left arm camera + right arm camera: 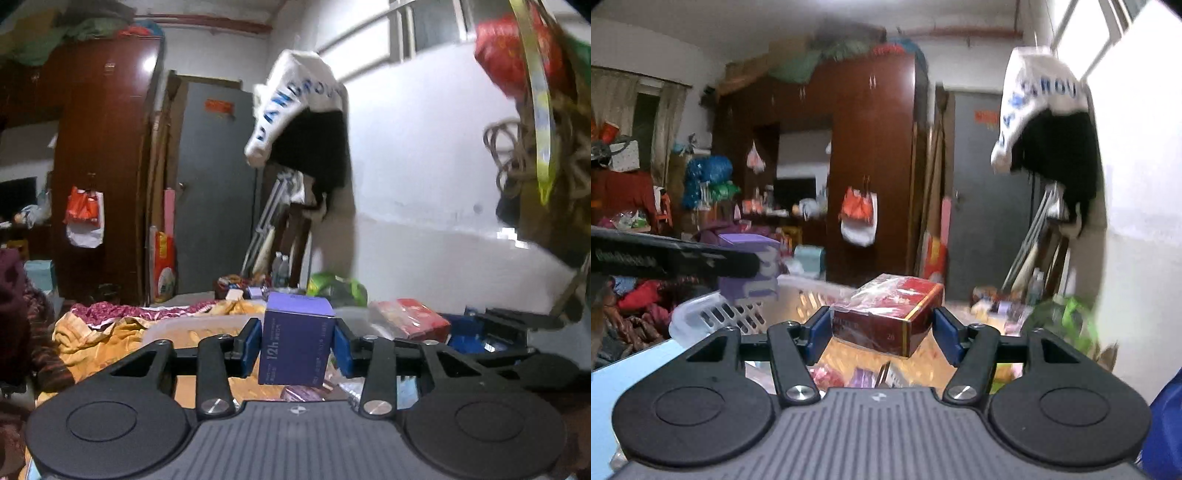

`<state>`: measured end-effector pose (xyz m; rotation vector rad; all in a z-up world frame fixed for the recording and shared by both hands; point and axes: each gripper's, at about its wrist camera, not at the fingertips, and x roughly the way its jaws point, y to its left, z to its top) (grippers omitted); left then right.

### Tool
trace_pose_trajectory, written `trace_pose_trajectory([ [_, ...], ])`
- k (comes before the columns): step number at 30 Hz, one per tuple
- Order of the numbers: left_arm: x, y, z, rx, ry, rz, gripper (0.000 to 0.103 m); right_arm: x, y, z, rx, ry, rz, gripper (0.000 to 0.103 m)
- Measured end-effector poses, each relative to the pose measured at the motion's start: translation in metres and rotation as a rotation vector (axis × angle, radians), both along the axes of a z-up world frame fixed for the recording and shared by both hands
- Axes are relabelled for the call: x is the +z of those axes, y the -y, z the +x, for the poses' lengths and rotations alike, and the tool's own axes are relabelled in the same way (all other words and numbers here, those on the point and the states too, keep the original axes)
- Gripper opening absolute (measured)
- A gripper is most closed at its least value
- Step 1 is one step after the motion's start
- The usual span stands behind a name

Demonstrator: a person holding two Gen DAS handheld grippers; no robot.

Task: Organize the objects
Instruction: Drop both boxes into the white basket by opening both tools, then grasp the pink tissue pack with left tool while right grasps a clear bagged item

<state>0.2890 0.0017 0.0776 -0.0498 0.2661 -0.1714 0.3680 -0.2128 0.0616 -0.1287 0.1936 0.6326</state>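
My left gripper (298,341) is shut on a purple box (295,338) marked "12h" and holds it upright in the air above the cluttered surface. My right gripper (882,330) is shut on a dark red box (886,314) wrapped in clear plastic and holds it tilted above the surface. In the right wrist view the left gripper (676,260) shows at the far left with the purple box (748,264). In the left wrist view the red box (415,321) and the right gripper (506,328) show at the right.
A white slatted plastic basket (724,312) stands below, between the grippers. Yellow and patterned cloth (96,332) lies at the left. A green bag (1067,325) sits by the white wall. Small packets (849,374) lie under the grippers. A dark wardrobe (871,166) and a grey door (218,184) stand behind.
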Motion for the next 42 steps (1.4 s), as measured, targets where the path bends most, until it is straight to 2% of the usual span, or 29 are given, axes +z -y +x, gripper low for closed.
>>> trace_pose_trajectory([
  [1,-0.003,0.004,0.004,0.001,-0.018,0.026,0.073,-0.002,-0.002,0.002,0.004,-0.015,-0.004,0.089],
  [3,-0.006,0.006,-0.002,0.025,-0.001,0.053,0.074,-0.005,0.002,-0.009,-0.031,0.022,-0.01,0.1],
  [6,-0.004,0.003,-0.037,-0.006,0.051,0.043,0.076,-0.002,0.021,-0.042,-0.021,0.081,0.035,0.103],
  [7,-0.006,0.0,-0.054,-0.014,0.054,0.033,0.081,-0.004,0.029,-0.055,0.002,0.072,0.05,0.103],
  [8,-0.007,-0.002,-0.067,-0.017,0.054,0.029,0.086,-0.008,0.034,-0.065,0.013,0.058,0.055,0.103],
  [11,-0.031,-0.011,-0.113,-0.002,0.062,0.017,0.087,-0.039,0.049,-0.096,0.021,0.007,0.039,0.103],
  [15,-0.067,-0.025,-0.142,0.065,-0.005,-0.003,0.087,-0.069,0.045,-0.104,0.089,-0.081,0.008,0.103],
  [17,-0.081,-0.03,-0.148,0.095,-0.04,-0.009,0.087,-0.077,0.035,-0.105,0.13,-0.116,-0.022,0.097],
  [18,-0.085,-0.034,-0.152,0.106,-0.042,-0.016,0.087,-0.078,0.031,-0.102,0.141,-0.124,-0.045,0.089],
  [20,-0.091,-0.038,-0.154,0.119,-0.059,-0.007,0.087,-0.077,0.023,-0.104,0.152,-0.122,-0.071,0.082],
  [23,-0.098,-0.034,-0.144,0.111,-0.113,0.039,0.087,-0.079,0.013,-0.096,0.162,-0.165,-0.099,0.08],
  [25,-0.105,-0.034,-0.141,0.109,-0.14,0.05,0.087,-0.08,0.014,-0.093,0.169,-0.19,-0.072,0.069],
  [26,-0.107,-0.033,-0.139,0.102,-0.154,0.053,0.087,-0.081,0.016,-0.095,0.172,-0.2,-0.058,0.057],
  [27,-0.109,-0.033,-0.135,0.098,-0.174,0.052,0.087,-0.082,0.02,-0.095,0.17,-0.205,-0.044,0.055],
  [31,-0.115,-0.033,-0.133,0.094,-0.22,0.043,0.087,-0.082,0.024,-0.097,0.132,-0.19,-0.04,0.054],
  [36,-0.118,-0.023,-0.129,0.132,-0.257,0.084,0.087,-0.082,0.031,-0.103,0.116,-0.156,0.008,0.054],
  [37,-0.117,-0.019,-0.128,0.147,-0.255,0.109,0.085,-0.082,0.033,-0.104,0.116,-0.149,0.021,0.054],
  [39,-0.119,-0.013,-0.127,0.169,-0.261,0.155,0.06,-0.081,0.035,-0.103,0.123,-0.137,0.043,0.054],
  [42,-0.12,-0.008,-0.132,0.179,-0.242,0.175,0.057,-0.08,0.038,-0.104,0.122,-0.123,0.064,0.054],
])
